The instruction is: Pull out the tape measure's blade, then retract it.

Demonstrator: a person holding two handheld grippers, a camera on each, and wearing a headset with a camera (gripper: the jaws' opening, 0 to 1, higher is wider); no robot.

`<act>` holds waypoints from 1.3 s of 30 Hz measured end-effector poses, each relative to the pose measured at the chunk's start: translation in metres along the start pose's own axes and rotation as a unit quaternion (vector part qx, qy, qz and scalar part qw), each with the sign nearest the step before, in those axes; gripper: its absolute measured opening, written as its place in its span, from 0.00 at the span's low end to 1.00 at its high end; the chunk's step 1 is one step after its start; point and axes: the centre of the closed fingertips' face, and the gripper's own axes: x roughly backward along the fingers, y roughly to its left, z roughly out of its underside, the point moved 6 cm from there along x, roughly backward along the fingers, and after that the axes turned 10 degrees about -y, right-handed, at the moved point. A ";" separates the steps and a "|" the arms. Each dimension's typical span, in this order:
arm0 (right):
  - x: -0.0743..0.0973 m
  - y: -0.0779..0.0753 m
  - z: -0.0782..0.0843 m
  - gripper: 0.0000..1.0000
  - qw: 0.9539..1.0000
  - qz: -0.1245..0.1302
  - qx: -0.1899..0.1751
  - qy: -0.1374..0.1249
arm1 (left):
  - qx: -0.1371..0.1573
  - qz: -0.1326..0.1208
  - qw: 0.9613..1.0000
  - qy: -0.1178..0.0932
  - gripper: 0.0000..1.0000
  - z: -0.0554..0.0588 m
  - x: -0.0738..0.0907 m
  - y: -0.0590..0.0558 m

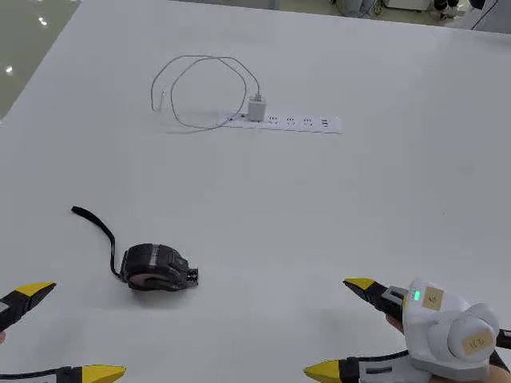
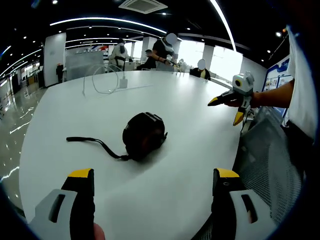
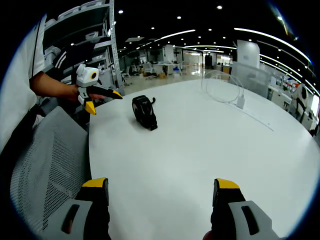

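Item: tape measure [image 1: 156,269], lower left on bench [image 1: 335,199]: black rounded case, black strap trailing. I see left hand-held gripper [image 1: 68,331] and right hand-held gripper [image 1: 342,327] both released, empty.

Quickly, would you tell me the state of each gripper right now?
Left gripper: open, holding nothing.
Right gripper: open, holding nothing.

a white power strip [image 1: 291,122] lies far across the white tabletop [image 1: 359,207], a charger [image 1: 256,108] plugged into it, its thin cable [image 1: 196,57] looped alongside.
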 end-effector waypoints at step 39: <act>-0.046 -0.014 -0.008 0.83 0.995 -0.063 0.064 0.038 | -0.082 0.060 0.992 0.070 0.95 0.001 -0.031 0.019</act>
